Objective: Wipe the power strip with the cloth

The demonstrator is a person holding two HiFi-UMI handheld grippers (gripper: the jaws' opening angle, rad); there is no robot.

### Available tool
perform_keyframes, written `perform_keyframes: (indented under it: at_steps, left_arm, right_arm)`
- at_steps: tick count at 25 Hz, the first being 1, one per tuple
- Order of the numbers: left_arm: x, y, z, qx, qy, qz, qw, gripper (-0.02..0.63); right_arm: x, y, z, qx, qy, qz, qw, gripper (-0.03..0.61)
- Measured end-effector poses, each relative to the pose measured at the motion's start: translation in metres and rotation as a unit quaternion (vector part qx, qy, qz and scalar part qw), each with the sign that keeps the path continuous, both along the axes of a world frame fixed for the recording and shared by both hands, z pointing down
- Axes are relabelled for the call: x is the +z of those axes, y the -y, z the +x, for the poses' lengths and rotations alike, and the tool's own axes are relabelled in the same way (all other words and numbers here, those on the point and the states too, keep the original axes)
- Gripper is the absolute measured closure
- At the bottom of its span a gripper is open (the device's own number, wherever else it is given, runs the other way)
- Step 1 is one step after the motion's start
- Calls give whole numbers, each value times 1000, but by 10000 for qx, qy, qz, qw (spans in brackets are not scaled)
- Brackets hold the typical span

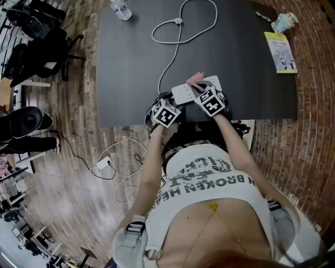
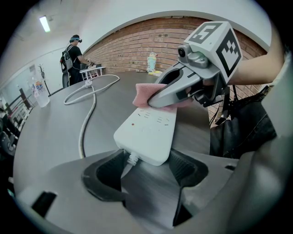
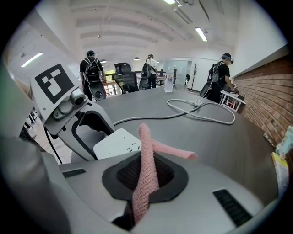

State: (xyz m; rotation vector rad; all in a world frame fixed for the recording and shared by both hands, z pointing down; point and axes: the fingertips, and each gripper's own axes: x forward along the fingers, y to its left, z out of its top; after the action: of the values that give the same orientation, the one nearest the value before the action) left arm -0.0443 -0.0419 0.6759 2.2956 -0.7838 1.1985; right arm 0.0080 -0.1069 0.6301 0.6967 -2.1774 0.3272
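Note:
The white power strip [image 1: 184, 94] lies near the front edge of the dark table [image 1: 251, 84]. In the left gripper view its near end [image 2: 146, 135] sits between the two pads of my left gripper [image 2: 146, 171], which looks shut on it. My right gripper [image 3: 144, 183] is shut on a pink cloth [image 3: 147, 160] whose free end folds over to the right. The left gripper view shows the right gripper [image 2: 158, 98] pressing the cloth [image 2: 144, 93] onto the far end of the strip. In the head view the cloth [image 1: 196, 78] peeks out beyond the right gripper [image 1: 203, 89].
The strip's white cable [image 1: 172, 31] loops across the table's middle. A water bottle [image 1: 120, 9] stands at the back left, a yellow booklet [image 1: 281, 52] and a small cup [image 1: 285, 21] at the back right. Office chairs [image 1: 36, 47] stand left of the table. People stand beyond the table [image 3: 94, 68].

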Motion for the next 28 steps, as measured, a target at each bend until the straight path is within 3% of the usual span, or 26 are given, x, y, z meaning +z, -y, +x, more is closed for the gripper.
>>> perform_keyframes:
  at_steps: [28]
  left_arm:
    - [-2, 3, 1, -7, -21, 53, 10000, 322]
  right_arm:
    - [2, 13, 41, 483, -14, 57, 9988, 563]
